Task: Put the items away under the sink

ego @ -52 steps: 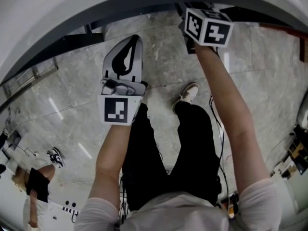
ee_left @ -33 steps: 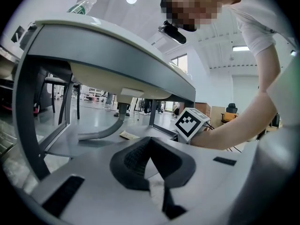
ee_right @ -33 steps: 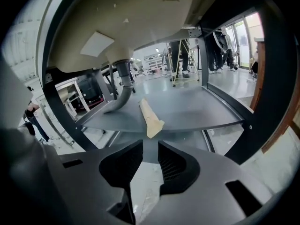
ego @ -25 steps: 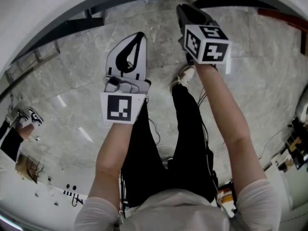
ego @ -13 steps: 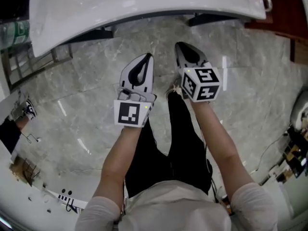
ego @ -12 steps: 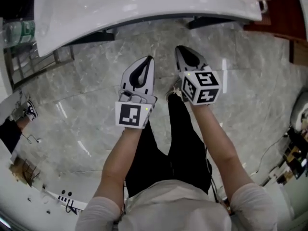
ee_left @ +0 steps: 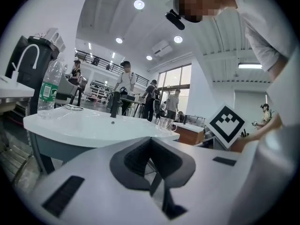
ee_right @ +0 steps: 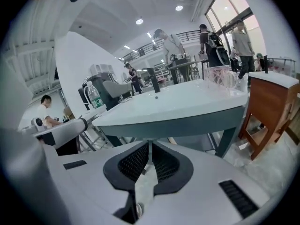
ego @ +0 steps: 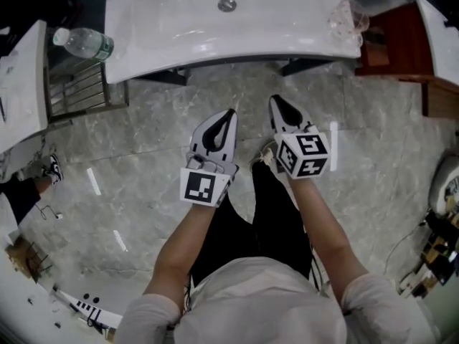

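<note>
Left hand-held gripper [ego: 229,112] and right hand-held gripper [ego: 277,101]: jaws of each closed tip to tip, nothing held, both over the floor short of the white desk [ego: 179,29]. No item is taken yet, so the step is judged to be the first pick: open the jaws wide before reaching, and close squarely across the body. The water bottle [ego: 84,43], clear, green-labelled and white-capped, stands at the desk's left end; the clear glass cups [ego: 347,17], likely fragile, sit at its right end.

No print can be read, not even on the water bottle [ego: 84,44]
</note>
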